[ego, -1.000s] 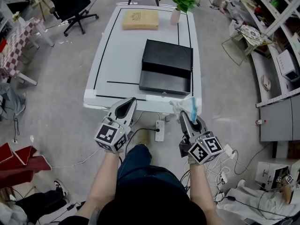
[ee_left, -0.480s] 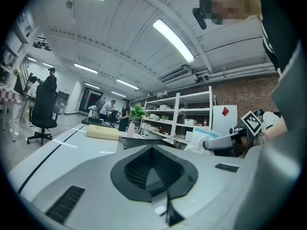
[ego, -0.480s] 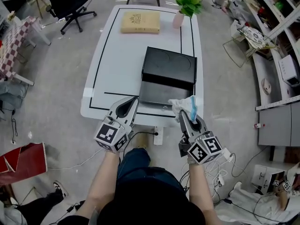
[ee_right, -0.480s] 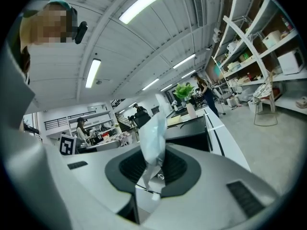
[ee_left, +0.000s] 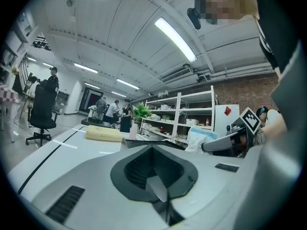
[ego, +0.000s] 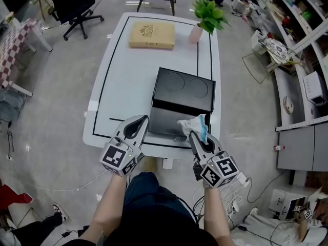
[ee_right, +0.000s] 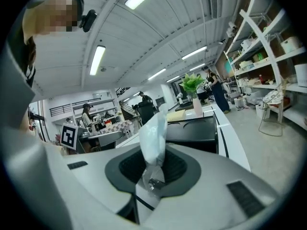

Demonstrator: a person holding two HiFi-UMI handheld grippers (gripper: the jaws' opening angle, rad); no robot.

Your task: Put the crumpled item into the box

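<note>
Head view: the crumpled item [ego: 195,124], white with a blue patch, is gripped at the tip of the right gripper [ego: 193,134] and is seen against the near part of the black box [ego: 183,90] on the white table [ego: 123,76]. The left gripper [ego: 142,120] is held beside it, over the table's near edge, with nothing in it. A tan flat block [ego: 151,35] and a potted plant [ego: 207,13] stand at the table's far end, well apart from the box. Compared with 1 second ago, the table and box are seen nearer in the frame: then both grippers were short of the table's near edge and the item was seen just off the table's near right corner, whereas now it overlaps the box. The grip on the item is unchanged

Left gripper view: the 2 jaws are seen pressed together, with nothing between them. The right gripper and the item it carries are visible to the right

Right gripper view: the jaws are clamped on the lower end of the item, which stands up from between them as a pale twisted wad. The box lies just beyond it, with the plant behind
</note>
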